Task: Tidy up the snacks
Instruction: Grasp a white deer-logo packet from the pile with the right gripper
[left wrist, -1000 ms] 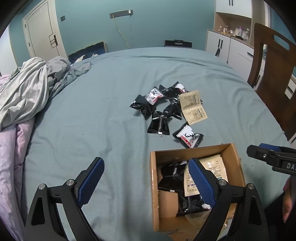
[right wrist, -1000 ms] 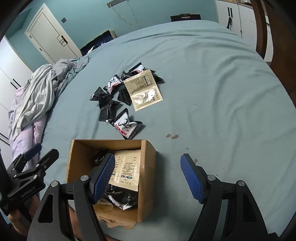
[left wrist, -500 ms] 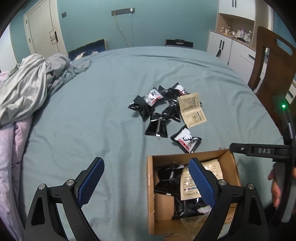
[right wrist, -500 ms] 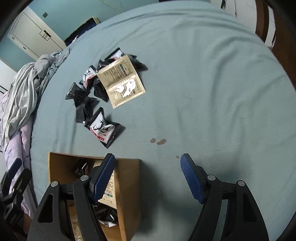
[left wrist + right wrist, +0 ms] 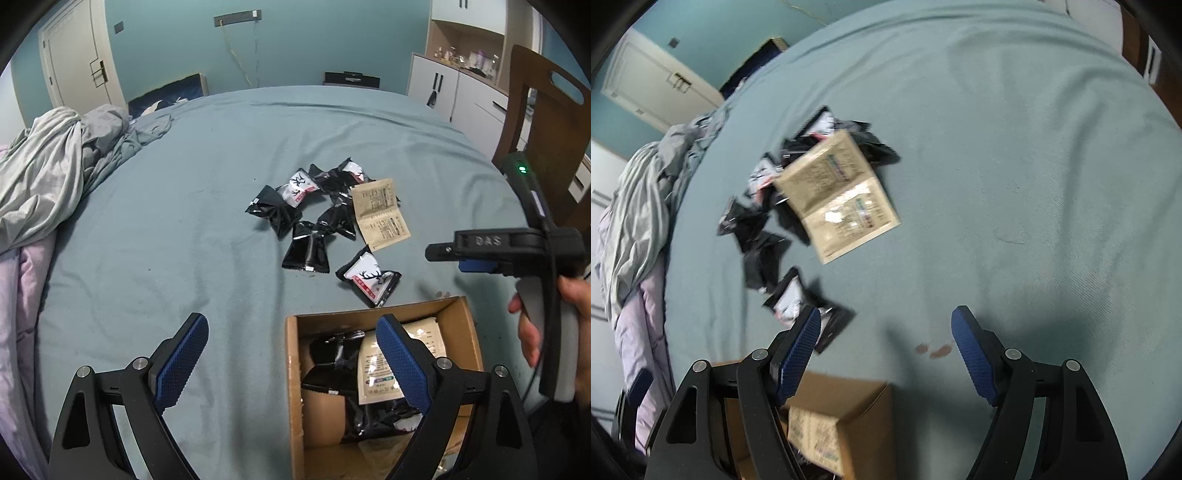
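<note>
I judge this partly done: several packets already sit in the box (image 5: 461,325), but a cluster of snacks (image 5: 325,218) lies just beyond it. My left gripper (image 5: 291,363) and right gripper (image 5: 886,354) gape empty.

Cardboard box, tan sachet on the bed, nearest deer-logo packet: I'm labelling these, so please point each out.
cardboard box (image 5: 293,391), left wrist view, its left wall.
tan sachet (image 5: 380,214), left wrist view, its middle fold.
deer-logo packet (image 5: 367,277), left wrist view, its white front.
</note>
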Tool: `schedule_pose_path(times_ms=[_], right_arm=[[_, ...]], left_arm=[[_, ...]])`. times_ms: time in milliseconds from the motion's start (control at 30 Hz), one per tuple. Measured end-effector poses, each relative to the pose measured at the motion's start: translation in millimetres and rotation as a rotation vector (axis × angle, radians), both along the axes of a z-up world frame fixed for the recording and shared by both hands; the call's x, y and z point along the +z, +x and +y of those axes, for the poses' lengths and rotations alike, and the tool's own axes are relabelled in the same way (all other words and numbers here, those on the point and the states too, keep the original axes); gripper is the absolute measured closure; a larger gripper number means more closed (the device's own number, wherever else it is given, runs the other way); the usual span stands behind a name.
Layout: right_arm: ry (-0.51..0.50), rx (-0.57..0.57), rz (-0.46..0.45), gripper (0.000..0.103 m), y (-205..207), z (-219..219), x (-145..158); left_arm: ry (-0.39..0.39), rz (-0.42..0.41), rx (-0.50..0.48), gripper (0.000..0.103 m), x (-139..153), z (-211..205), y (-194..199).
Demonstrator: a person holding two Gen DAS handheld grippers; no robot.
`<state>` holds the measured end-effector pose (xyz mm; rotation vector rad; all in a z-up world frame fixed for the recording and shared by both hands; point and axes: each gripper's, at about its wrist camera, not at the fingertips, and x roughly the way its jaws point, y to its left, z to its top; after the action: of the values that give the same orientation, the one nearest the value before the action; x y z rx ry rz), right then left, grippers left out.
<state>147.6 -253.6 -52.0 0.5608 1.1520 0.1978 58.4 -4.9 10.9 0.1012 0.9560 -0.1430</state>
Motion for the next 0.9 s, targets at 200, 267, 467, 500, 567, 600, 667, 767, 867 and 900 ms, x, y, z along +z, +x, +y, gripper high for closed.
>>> schedule_pose_path(times_ms=[200, 267, 467, 500, 567, 600, 667, 767, 867, 900], right_arm=[[0.064, -0.040, 0.049, 0.030, 17, -9, -15], [0.077, -0.022, 0.061, 0.030, 22, -5, -18], [0.082, 0.164, 0.031, 0.030, 39, 30, -7], [0.063, 0.195, 0.022, 0.030, 42, 36, -4], [0.030, 0.274, 0.004, 0.030, 48, 53, 2], [0.027, 0.309, -0.001, 0.030, 50, 60, 4], [0.013, 0.383, -0.006, 0.030, 53, 76, 5], [-0.069, 0.477, -0.003, 0.030, 56, 102, 2], [-0.162, 0.544, 0.032, 0.030, 60, 124, -9], [-0.179, 0.549, 0.039, 0.030, 61, 129, -10]], left_arm=[[-0.022, 0.043, 0.005, 0.009, -7, 3, 6], [-0.035, 0.064, 0.005, 0.009, -10, 4, 8], [-0.058, 0.097, 0.005, 0.009, -15, 4, 11], [-0.062, 0.102, 0.005, 0.009, -15, 5, 11], [-0.068, 0.113, 0.006, 0.009, -16, 5, 11], [-0.066, 0.118, 0.009, 0.009, -17, 5, 11], [-0.061, 0.122, 0.013, 0.009, -19, 5, 11], [-0.052, 0.126, 0.020, 0.009, -22, 4, 12], [-0.050, 0.128, 0.025, 0.009, -24, 4, 14], [-0.050, 0.127, 0.026, 0.009, -24, 4, 14]])
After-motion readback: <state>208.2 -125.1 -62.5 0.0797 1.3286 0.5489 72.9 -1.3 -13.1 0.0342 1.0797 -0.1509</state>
